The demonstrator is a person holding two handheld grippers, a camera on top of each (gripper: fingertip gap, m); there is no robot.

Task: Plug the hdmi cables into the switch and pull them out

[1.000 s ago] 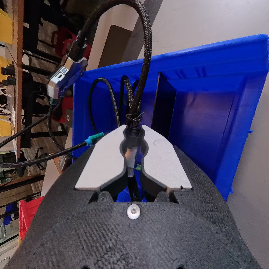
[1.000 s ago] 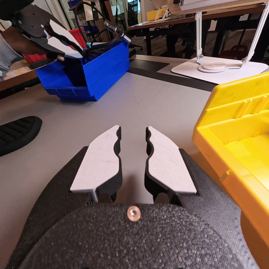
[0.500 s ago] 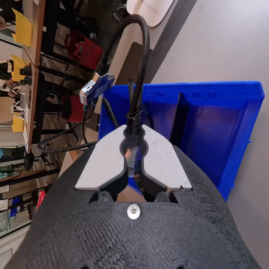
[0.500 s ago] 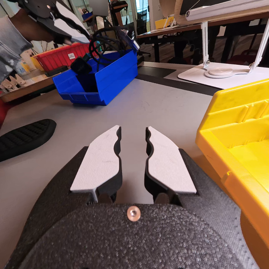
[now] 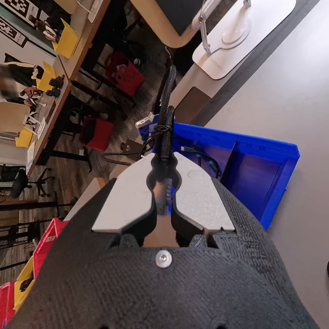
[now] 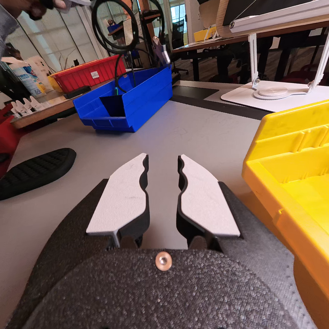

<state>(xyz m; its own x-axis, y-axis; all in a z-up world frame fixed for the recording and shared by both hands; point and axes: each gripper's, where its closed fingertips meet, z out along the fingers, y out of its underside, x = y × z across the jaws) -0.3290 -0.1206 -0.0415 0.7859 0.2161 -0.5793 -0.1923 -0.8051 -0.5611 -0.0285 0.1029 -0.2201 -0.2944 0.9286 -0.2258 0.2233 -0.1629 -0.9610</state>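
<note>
In the left wrist view the left gripper (image 5: 164, 160) is closed around the metal plug end of a braided HDMI cable (image 5: 166, 135), the connector seated in the notch between the pads so the cord runs straight out ahead, doubled and tied in a bundle. Just beyond the tips the switch (image 5: 146, 124), a small silver-and-blue box, dangles from the same cabling, apparently lifted clear with it. Ahead and to the right, below the gripper, sits the blue bin (image 5: 267, 147), with thinner leads (image 5: 199, 156) lying in its near compartment; these look likely to snag as the bundle comes away. In the right wrist view the right gripper (image 6: 162, 160) is parted and empty, low over the grey table (image 6: 178, 128), probably waiting to take the switch or a plug. Far ahead and to the left stands the blue bin, cable loops hanging above it. A yellow bin (image 6: 284, 160) crowds the right side, a black pad (image 6: 35, 169) lies to the left, and a white stand base (image 6: 267, 96) sits ahead right.
</note>
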